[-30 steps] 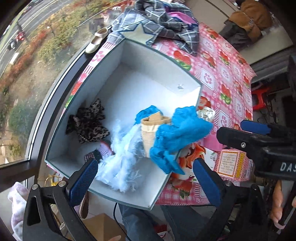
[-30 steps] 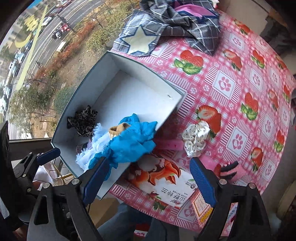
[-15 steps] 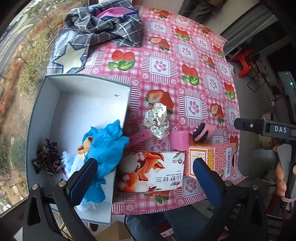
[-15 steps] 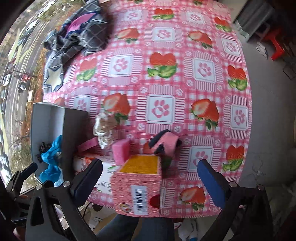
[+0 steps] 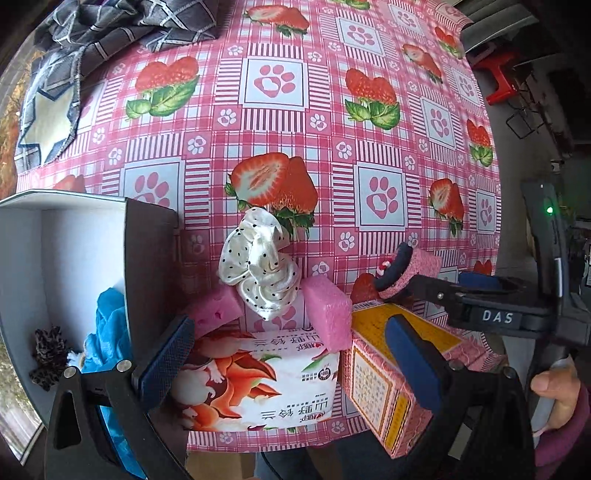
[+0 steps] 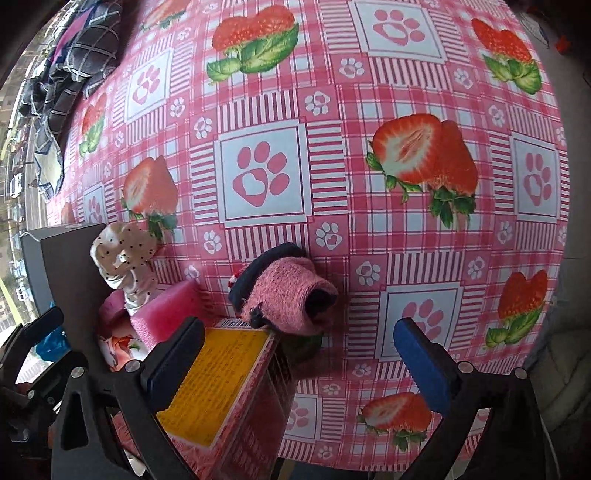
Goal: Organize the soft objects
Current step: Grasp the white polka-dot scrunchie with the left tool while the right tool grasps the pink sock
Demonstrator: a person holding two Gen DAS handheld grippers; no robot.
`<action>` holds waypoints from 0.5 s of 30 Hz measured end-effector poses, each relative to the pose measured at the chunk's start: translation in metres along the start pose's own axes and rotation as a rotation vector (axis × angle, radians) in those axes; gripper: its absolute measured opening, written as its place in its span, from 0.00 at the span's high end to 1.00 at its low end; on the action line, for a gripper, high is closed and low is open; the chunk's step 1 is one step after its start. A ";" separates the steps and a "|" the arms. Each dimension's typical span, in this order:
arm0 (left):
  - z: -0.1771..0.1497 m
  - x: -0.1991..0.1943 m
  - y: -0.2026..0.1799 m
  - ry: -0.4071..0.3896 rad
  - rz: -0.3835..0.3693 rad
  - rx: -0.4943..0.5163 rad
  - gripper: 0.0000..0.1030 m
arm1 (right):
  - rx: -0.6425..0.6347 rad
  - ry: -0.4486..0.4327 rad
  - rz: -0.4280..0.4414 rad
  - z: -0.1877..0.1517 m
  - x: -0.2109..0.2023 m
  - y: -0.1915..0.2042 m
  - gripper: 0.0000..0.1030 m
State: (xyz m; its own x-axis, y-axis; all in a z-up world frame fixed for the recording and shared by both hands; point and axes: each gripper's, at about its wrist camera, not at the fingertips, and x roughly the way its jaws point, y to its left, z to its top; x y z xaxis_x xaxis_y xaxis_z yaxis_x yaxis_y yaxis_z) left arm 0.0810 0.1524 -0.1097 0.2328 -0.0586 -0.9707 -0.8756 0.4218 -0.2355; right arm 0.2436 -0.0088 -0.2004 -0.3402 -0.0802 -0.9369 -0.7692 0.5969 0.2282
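A white polka-dot scrunchie lies on the strawberry tablecloth between two pink sponges, beside the open box; it also shows in the right wrist view. The box holds a blue cloth and a leopard scrunchie. A rolled pink and navy sock lies by a pink carton. My left gripper is open and empty, above the tissue pack. My right gripper is open and empty, just short of the sock.
A grey plaid garment lies at the table's far left corner. The right gripper's body sits at the right of the left wrist view. The table's front edge is just below both grippers.
Both grippers have swung right, away from the box and over the tablecloth. The left one now faces the white scrunchie, the right one the pink sock. Both stay open.
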 end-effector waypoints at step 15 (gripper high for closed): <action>0.038 0.064 -0.010 0.104 0.200 -0.017 0.00 | -0.127 0.012 -0.001 -0.001 0.030 0.001 0.14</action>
State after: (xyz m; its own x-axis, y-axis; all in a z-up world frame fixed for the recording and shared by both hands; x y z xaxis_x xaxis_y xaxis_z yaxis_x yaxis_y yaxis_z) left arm 0.1203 0.1786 -0.1679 0.0100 -0.0691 -0.9976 -0.9073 0.4186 -0.0381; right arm 0.2325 -0.0112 -0.2282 -0.3450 -0.0912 -0.9342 -0.8317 0.4909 0.2592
